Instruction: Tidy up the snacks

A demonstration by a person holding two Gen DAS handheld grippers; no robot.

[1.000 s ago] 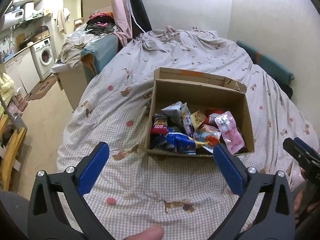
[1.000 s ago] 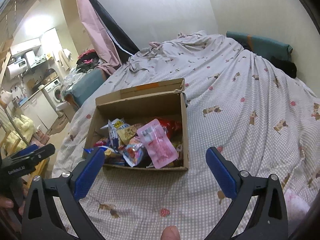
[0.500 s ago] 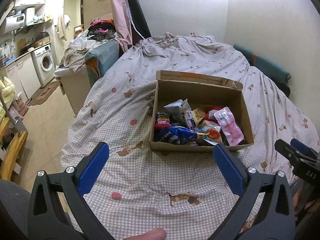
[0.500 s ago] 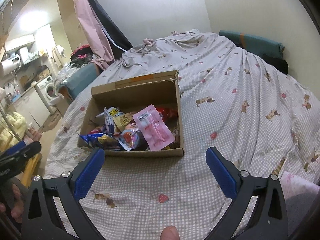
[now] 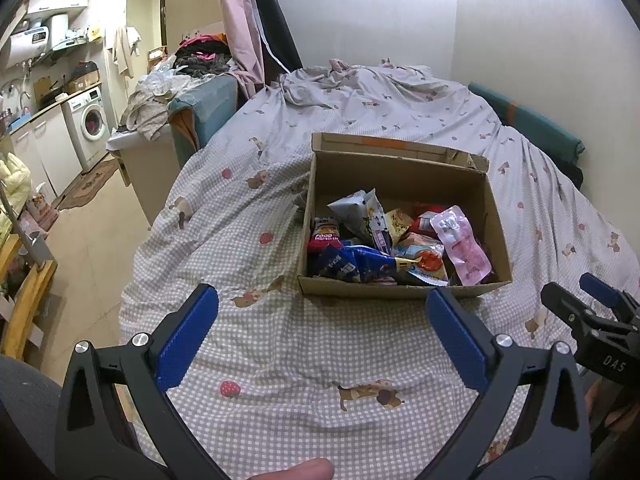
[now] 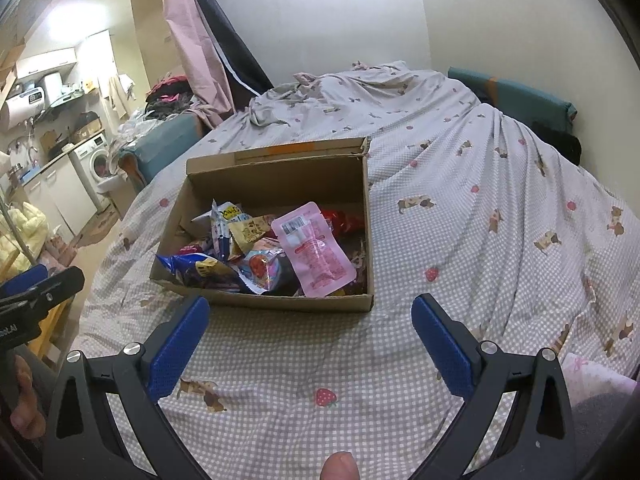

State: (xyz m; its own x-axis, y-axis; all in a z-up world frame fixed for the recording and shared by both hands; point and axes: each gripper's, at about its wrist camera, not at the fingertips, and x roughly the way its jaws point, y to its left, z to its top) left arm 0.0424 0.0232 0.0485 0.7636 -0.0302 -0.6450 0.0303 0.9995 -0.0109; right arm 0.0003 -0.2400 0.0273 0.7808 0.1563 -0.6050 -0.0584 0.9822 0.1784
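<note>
Through my left wrist camera, the cardboard box (image 5: 404, 220) sits a little farther off and higher in view than half a second ago; I have drawn back. My left gripper (image 5: 322, 340) hangs over the checked bedspread (image 5: 248, 216), jaws spread wide, holding nothing. One box, with a heap of snack packets; I count about seven, among them one pink pouch (image 5: 460, 244) and one blue bag (image 5: 352, 262). My right gripper (image 5: 592, 312) shows at the right edge.

Through my right wrist camera, the box (image 6: 276, 168) likewise looks slightly farther than before. My right gripper (image 6: 310, 344) is wide open and empty above the bedspread (image 6: 480, 216). The pink pouch (image 6: 312, 254) lies on top of the heap.
</note>
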